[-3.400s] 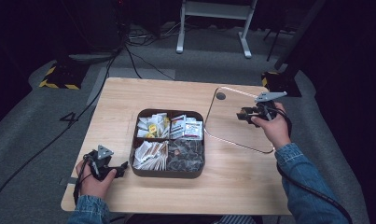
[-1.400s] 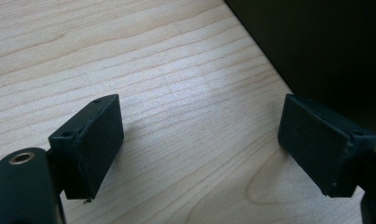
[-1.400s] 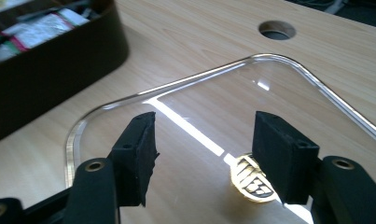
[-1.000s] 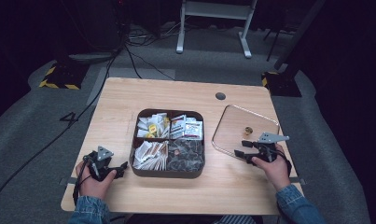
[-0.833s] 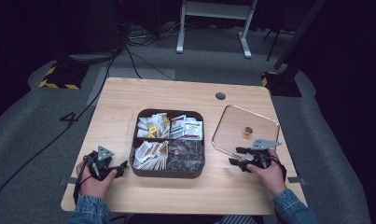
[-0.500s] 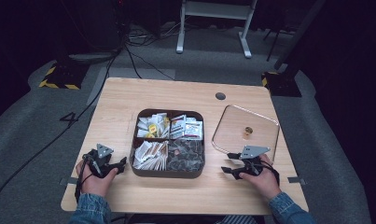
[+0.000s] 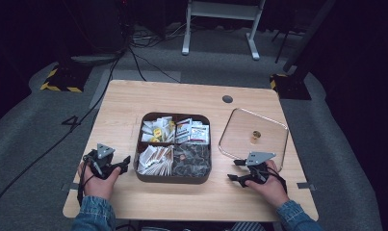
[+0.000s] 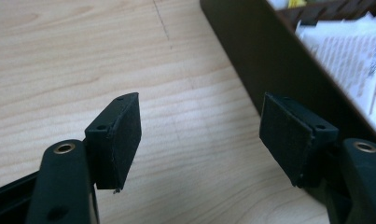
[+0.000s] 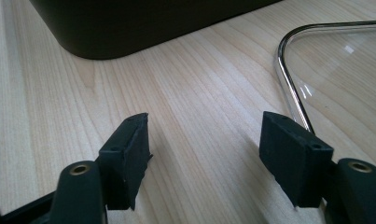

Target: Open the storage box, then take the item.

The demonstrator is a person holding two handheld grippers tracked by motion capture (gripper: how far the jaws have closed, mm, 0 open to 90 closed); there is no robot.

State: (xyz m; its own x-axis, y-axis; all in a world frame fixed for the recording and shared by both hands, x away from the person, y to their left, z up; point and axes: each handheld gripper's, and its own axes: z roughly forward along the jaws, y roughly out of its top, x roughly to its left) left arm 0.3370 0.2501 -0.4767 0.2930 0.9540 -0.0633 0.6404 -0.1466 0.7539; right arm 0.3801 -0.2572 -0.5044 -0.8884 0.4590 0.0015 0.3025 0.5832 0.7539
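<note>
A dark brown divided box (image 7: 172, 178) stands mid-table with paper sachets (image 7: 154, 159) and tea bags (image 7: 197, 132) in its compartments. To its right a clear glass lid (image 7: 239, 129) with a brass knob (image 7: 255, 136) lies flat on the table. My left gripper (image 7: 125, 162) rests just left of the box, open; its jaws have just been closing a little with nothing between them (image 8: 199, 135). My right gripper (image 7: 235, 170) sits near the lid's front corner, pointing at the box; its jaws have just been opening and are empty (image 9: 204, 149).
The box's dark wall (image 8: 269, 60) is close on the left gripper's right side, and the box corner (image 9: 143, 23) lies ahead of the right one. The lid's metal rim (image 9: 288, 79) runs beside the right jaw. A small dark hole (image 7: 227, 99) marks the table's far side.
The right hand set the lid flat on the table, let it go, and drew back left toward the front edge. The left hand stayed in place.
</note>
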